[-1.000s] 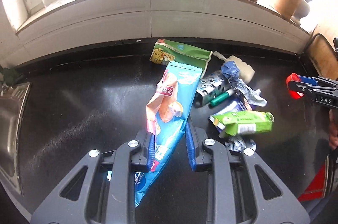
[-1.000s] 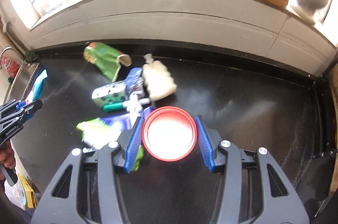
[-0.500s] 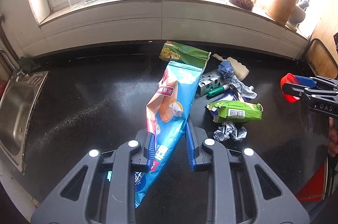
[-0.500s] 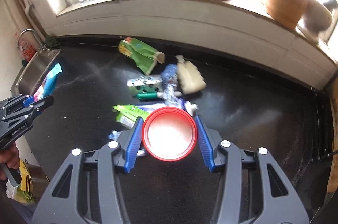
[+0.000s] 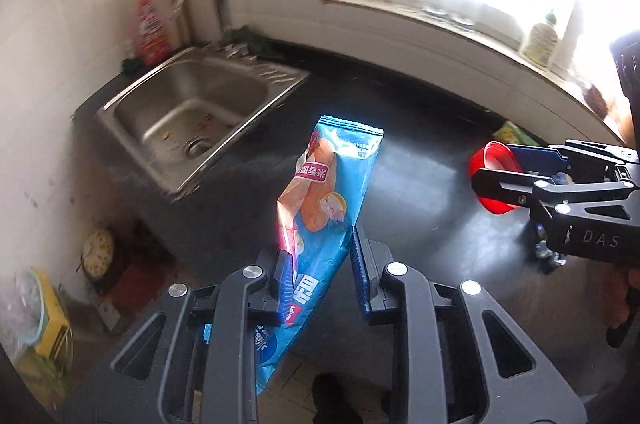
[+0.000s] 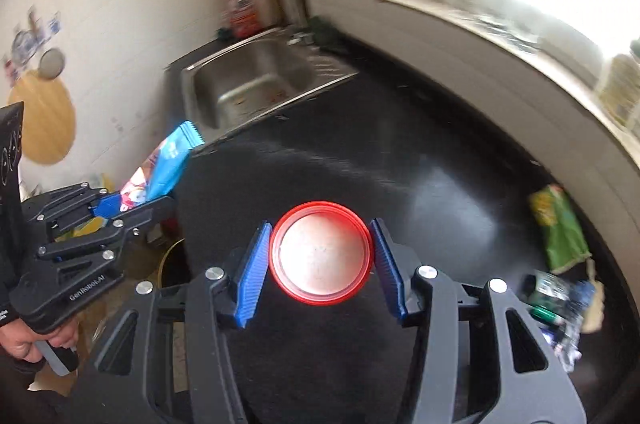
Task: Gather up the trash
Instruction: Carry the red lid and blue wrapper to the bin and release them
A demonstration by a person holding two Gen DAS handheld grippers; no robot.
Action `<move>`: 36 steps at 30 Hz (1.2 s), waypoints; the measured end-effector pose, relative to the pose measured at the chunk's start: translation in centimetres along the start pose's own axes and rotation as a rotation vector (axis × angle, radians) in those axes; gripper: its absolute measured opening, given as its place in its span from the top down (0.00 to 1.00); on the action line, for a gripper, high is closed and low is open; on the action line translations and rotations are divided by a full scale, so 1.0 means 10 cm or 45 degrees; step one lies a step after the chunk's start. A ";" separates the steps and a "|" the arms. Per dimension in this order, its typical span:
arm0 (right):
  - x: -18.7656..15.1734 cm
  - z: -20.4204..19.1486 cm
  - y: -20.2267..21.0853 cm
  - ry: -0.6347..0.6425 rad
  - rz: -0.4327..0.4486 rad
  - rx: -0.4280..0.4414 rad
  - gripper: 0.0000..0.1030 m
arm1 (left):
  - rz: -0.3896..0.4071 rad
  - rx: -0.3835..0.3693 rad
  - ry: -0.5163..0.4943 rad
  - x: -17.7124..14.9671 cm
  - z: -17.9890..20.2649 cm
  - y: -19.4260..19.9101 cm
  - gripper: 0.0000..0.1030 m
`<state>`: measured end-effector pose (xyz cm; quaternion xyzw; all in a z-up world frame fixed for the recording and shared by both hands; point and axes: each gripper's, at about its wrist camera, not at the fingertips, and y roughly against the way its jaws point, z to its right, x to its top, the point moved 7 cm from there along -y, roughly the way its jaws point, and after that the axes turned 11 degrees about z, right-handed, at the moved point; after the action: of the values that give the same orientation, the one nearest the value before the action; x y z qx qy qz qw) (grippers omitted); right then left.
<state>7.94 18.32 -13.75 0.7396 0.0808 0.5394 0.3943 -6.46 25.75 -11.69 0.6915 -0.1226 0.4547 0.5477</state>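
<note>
My left gripper [image 5: 320,264] is shut on a blue snack bag [image 5: 328,192] and holds it in the air past the counter's left end. The bag also shows in the right wrist view [image 6: 168,160], in the left gripper [image 6: 132,204]. My right gripper [image 6: 320,260] is shut on a red cup [image 6: 320,252] above the black counter [image 6: 400,152]. In the left wrist view the red cup [image 5: 496,180] sits in the right gripper [image 5: 500,168] at the right. A green bag [image 6: 560,224] and a pile of wrappers [image 6: 560,300] lie on the counter at the right.
A steel sink [image 5: 188,108] with a tap [image 5: 200,0] is set in the counter's left end. A red bottle [image 5: 150,28] stands behind it. On the floor below stand a yellow item [image 5: 52,320] and a dark round bin [image 6: 172,264]. Bottles stand on the windowsill [image 5: 536,40].
Both grippers have swung left, away from the trash pile, with the bag and cup held. The sink and floor have come into view and the pile has slid to the right edge.
</note>
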 end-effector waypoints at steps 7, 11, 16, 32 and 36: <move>-0.36 -1.76 -1.09 0.226 -0.236 0.400 0.52 | -0.178 0.291 0.326 -1.20 -1.54 0.02 0.76; -0.74 -2.35 -1.68 0.257 -0.376 0.481 0.51 | -0.266 0.348 0.485 -1.92 -2.14 -0.11 0.76; -1.19 -2.69 -2.45 0.257 -0.515 0.460 0.51 | -0.332 0.350 0.612 -2.63 -2.53 -0.52 0.76; -1.38 -2.81 -3.18 0.274 -0.563 0.407 0.22 | -0.342 0.359 0.680 -3.01 -2.72 -1.03 0.18; -1.17 -2.78 -2.83 0.273 -0.501 0.431 0.19 | -0.332 0.375 0.696 -2.93 -2.78 -0.82 0.18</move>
<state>-12.11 44.87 -38.32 0.7038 0.3530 0.5064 0.3515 -31.02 43.28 -39.76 0.6256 0.1854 0.5624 0.5079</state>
